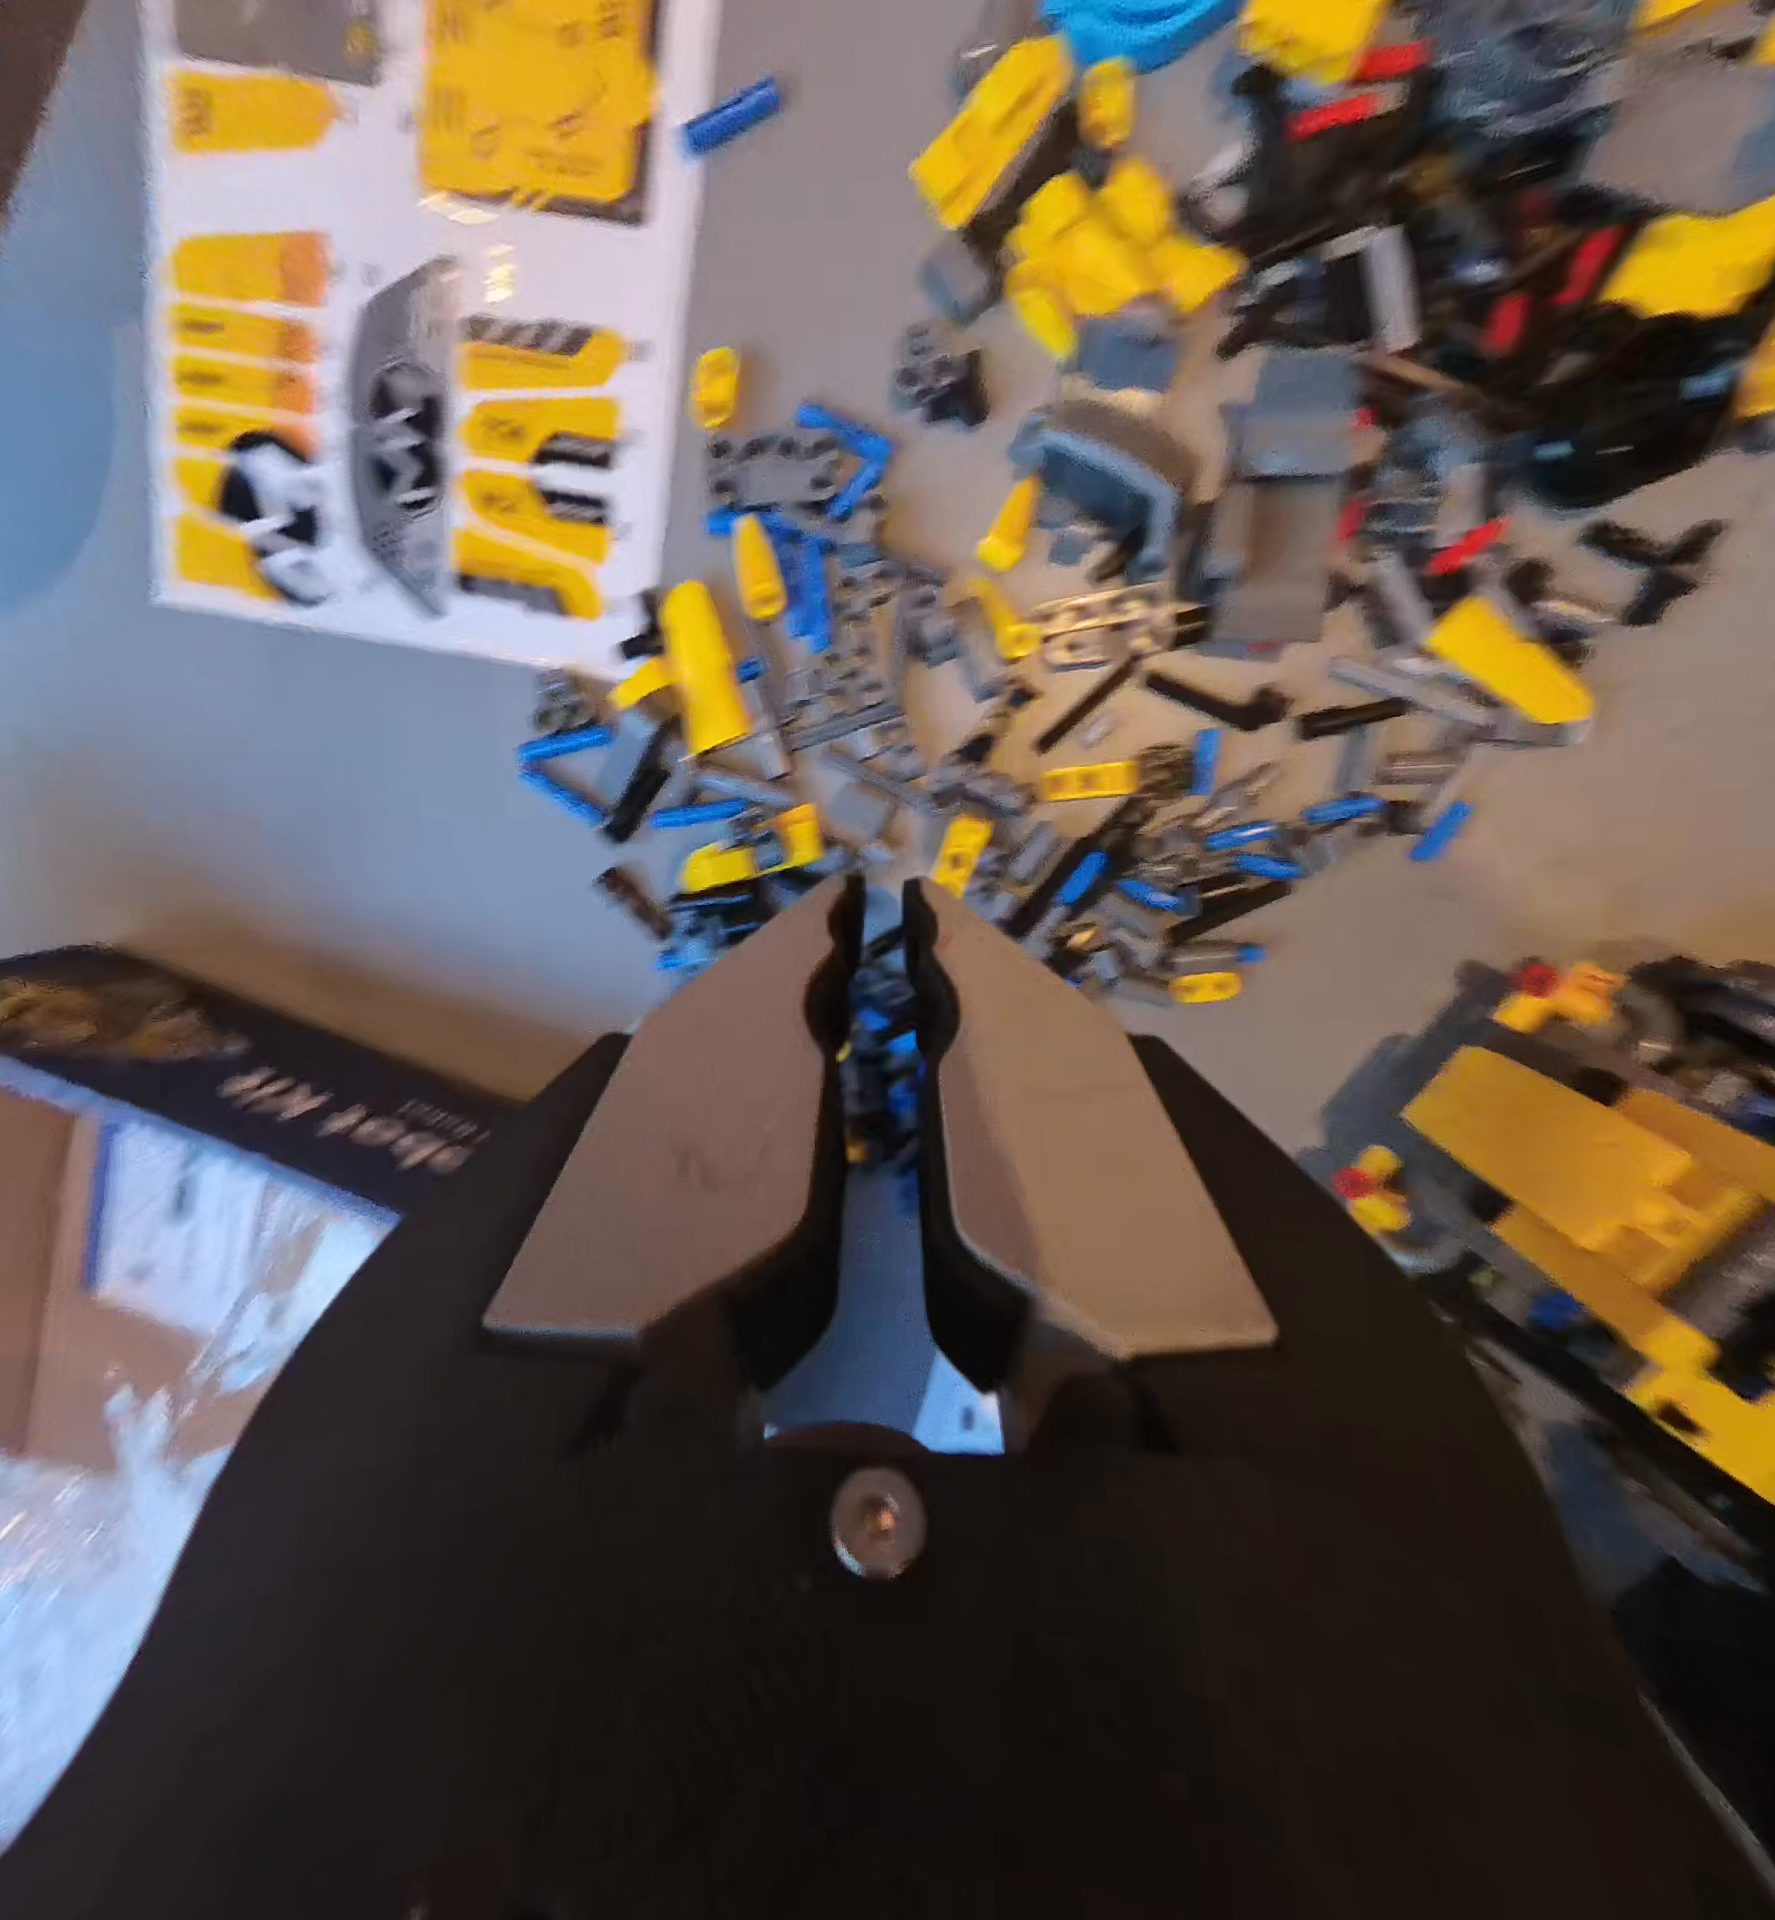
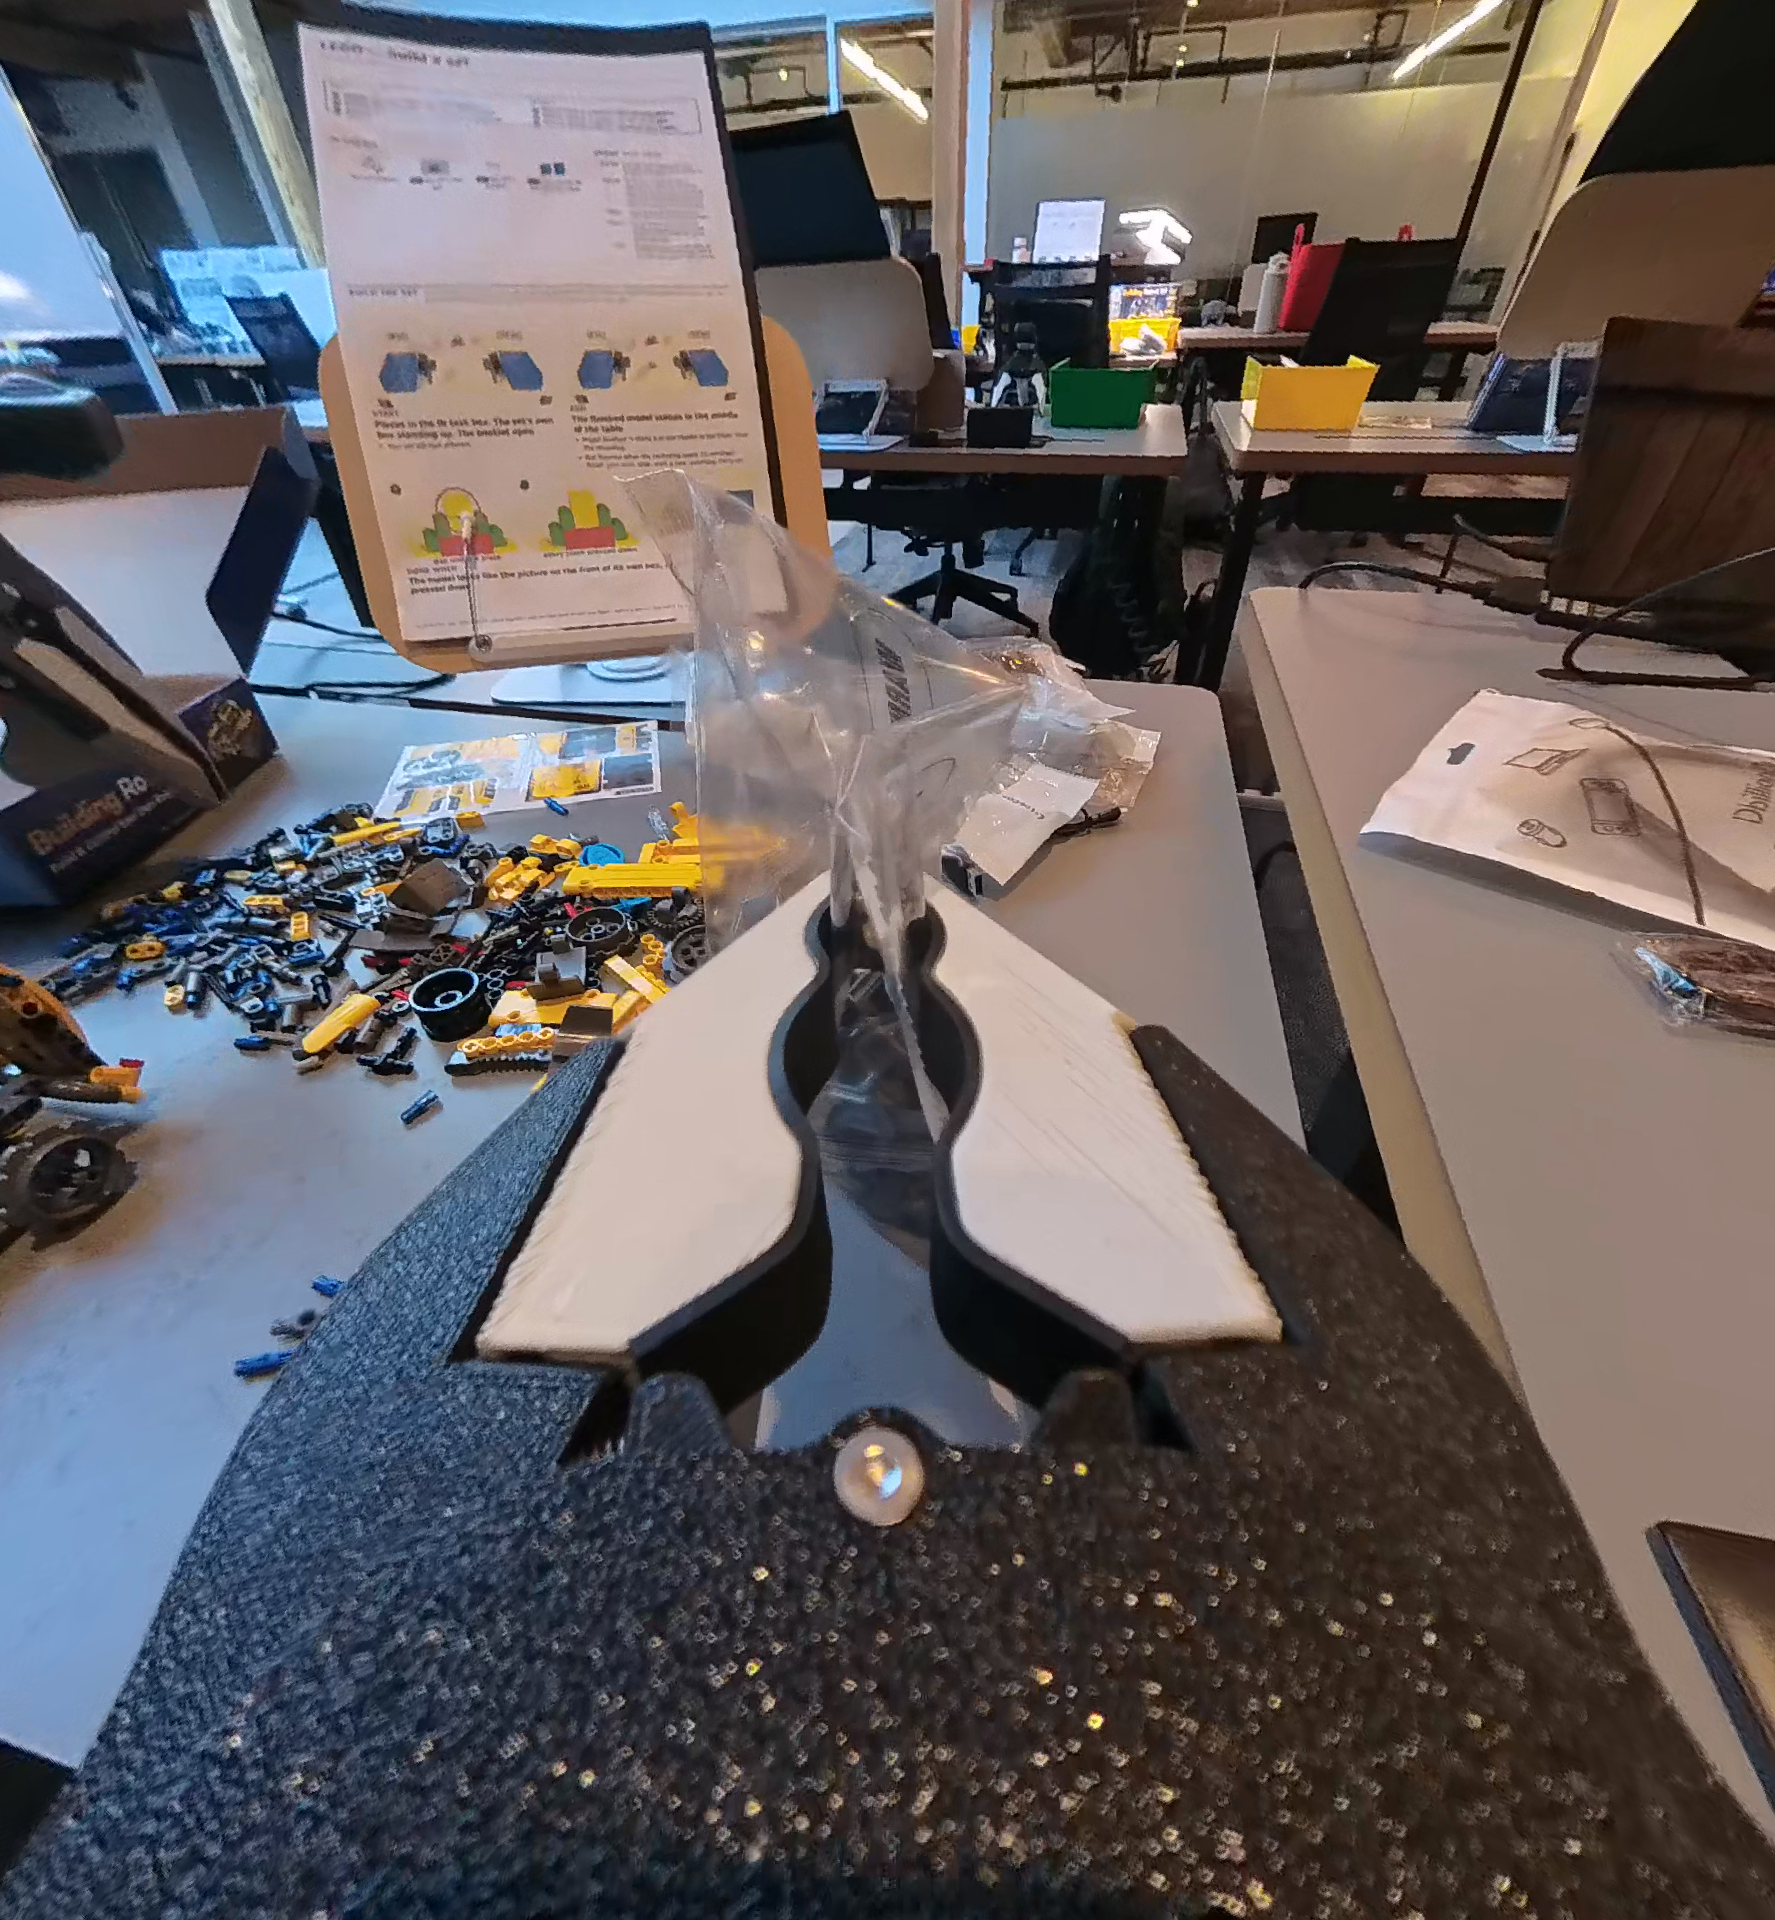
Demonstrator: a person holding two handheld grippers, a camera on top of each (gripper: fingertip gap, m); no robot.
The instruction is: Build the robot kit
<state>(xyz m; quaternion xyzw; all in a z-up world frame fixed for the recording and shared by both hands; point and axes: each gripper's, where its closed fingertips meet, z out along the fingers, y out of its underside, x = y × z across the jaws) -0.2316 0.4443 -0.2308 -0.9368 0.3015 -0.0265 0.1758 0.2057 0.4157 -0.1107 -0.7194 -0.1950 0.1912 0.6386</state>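
Note:
My right gripper is shut on a clear plastic bag. The bag stands up crumpled above the fingertips and also hangs down between the fingers. It is held over the grey table, to the right of a pile of yellow, blue, black and grey building pieces. My left gripper points down over the same pile. Its fingers stand almost together, with only a thin slit between the tips. The left wrist view is blurred.
A sticker sheet lies beyond the pile. A dark box and a partly built yellow model are at the left. An instruction sheet on a stand is behind, with more clear bags to its right. A second table holds a white paper bag. My hands' fingertips stand some 45 cm from each other.

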